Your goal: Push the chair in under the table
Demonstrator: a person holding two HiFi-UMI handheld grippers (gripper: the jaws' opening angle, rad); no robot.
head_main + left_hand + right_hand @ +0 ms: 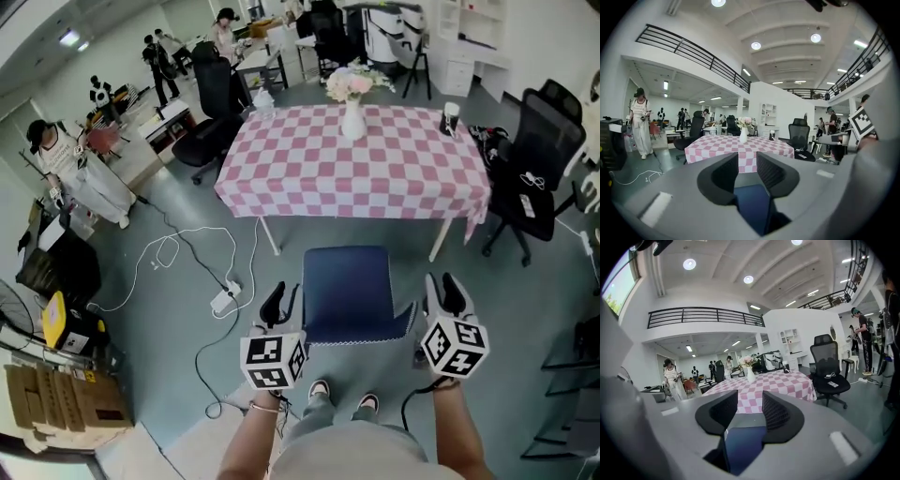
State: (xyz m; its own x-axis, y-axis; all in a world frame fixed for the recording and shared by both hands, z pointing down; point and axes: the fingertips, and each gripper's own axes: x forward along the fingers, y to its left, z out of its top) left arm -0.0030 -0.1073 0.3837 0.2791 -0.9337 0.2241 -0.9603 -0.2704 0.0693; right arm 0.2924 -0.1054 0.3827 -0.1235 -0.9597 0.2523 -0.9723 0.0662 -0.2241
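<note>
A blue chair (pixel 347 281) stands pulled out in front of the table (pixel 375 178), which has a pink-and-white checked cloth and a white vase of flowers (pixel 352 120) on it. The chair's back is nearest me. My left gripper (pixel 281 296) hangs just beside the back's left edge and my right gripper (pixel 444 287) beside its right edge. Both are open and point toward the table. In the left gripper view the chair (pixel 752 206) shows low in the gap between the jaws (pixel 747 161). The right gripper view shows the chair (pixel 743 446) the same way. No pad visibly presses on it.
Black office chairs stand at the table's far left (pixel 211 112) and right (pixel 534 159). A white cable and power strip (pixel 225 300) lie on the floor left of the blue chair. People stand at the far left (pixel 70 169). Cardboard boxes (pixel 56 403) sit at the lower left.
</note>
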